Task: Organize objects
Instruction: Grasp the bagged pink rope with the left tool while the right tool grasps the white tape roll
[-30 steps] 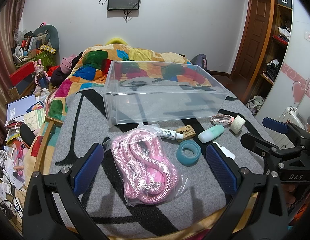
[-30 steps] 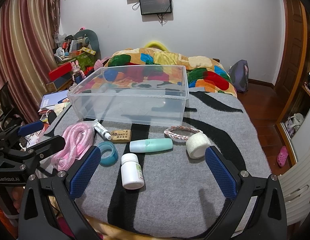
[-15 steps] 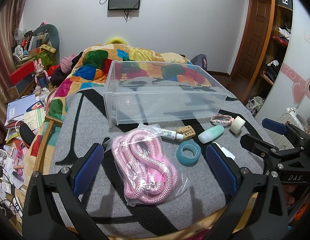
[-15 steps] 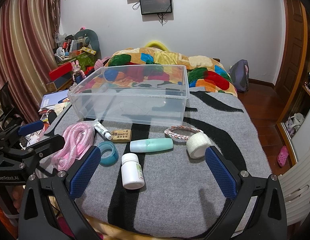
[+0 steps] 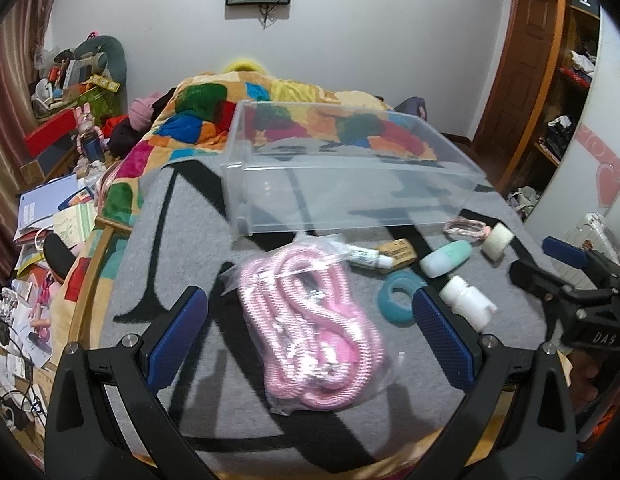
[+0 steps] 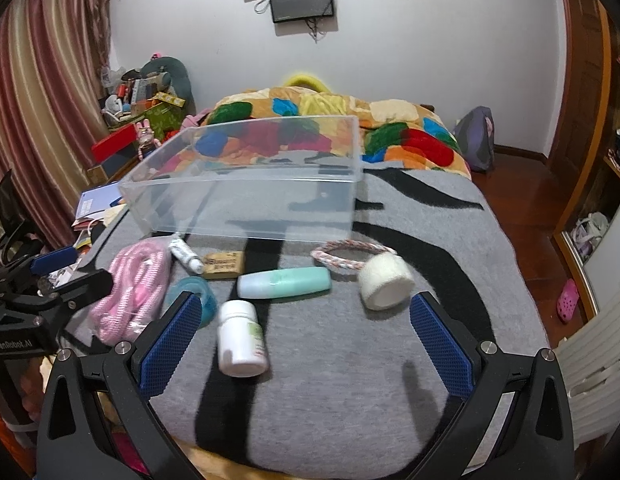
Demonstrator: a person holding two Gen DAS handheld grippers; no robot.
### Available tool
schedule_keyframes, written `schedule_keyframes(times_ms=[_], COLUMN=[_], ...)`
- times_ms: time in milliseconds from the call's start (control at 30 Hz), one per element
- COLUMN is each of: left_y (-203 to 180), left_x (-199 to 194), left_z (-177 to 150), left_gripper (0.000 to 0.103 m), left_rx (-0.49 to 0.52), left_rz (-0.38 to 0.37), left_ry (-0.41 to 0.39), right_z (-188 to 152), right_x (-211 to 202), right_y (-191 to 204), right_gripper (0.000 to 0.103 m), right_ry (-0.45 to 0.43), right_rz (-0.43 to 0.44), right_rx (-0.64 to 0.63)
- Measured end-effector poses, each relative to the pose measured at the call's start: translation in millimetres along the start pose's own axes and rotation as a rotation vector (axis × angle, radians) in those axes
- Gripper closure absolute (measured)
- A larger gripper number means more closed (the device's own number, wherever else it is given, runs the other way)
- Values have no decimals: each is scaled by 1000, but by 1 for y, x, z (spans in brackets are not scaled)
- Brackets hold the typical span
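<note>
Both grippers spread wide over the grey blanket [image 6: 350,360].
Left gripper [image 5: 310,332] straddles the bagged pink rope [image 5: 310,332]; right gripper [image 6: 305,336] frames the white bottle [image 6: 239,338]; the clear bin [image 6: 245,200] sits beyond, farther away.

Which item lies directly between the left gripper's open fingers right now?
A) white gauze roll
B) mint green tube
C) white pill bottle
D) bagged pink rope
D: in the left wrist view the bagged pink rope lies on the blanket between the spread fingers of the left gripper, while the white pill bottle sits outside the right finger.
</note>
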State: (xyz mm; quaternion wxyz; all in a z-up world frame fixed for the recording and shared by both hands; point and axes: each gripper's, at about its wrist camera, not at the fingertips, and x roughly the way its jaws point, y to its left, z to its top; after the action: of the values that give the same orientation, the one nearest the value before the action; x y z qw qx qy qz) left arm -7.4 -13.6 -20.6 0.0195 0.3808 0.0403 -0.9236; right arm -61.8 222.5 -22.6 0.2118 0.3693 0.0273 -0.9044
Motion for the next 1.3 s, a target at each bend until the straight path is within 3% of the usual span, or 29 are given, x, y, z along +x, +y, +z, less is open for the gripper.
schedule_keyframes(times_ms=[133, 333, 500, 600, 733, 800, 900, 1133, 1300], left_y=[13, 19, 7, -1, -8, -11, -7, 11, 21], left_x=[13, 35, 60, 62, 61, 58, 51, 31, 7], left_z=[1, 2, 0, -5, -12, -13, -10, -6, 5], left_gripper=[0, 0, 0, 0, 5, 23, 41, 46, 47], left_rx=[-5, -39, -60, -28, 2, 12, -3, -37, -66], left_rz=[-13, -43, -43, 1, 44, 51, 26, -9, -20], left_ry=[20, 123, 196, 176, 139, 127, 120, 92, 19], right_z=[0, 2, 9, 12, 11, 9, 8, 13, 26], right_x=[6, 21, 41, 53, 60, 59, 52, 26, 11], right_y=[-17, -42, -50, -53, -55, -54, -51, -41, -27], right_gripper=[1, 3, 24, 45, 65, 66, 66, 67, 67], right_ry=[12, 39, 66, 81, 108, 104, 84, 25, -28], right_rz=[-13, -49, -72, -90, -65, -61, -64, -44, -21], right_rx=[32, 64, 55, 49, 62, 60, 51, 38, 17])
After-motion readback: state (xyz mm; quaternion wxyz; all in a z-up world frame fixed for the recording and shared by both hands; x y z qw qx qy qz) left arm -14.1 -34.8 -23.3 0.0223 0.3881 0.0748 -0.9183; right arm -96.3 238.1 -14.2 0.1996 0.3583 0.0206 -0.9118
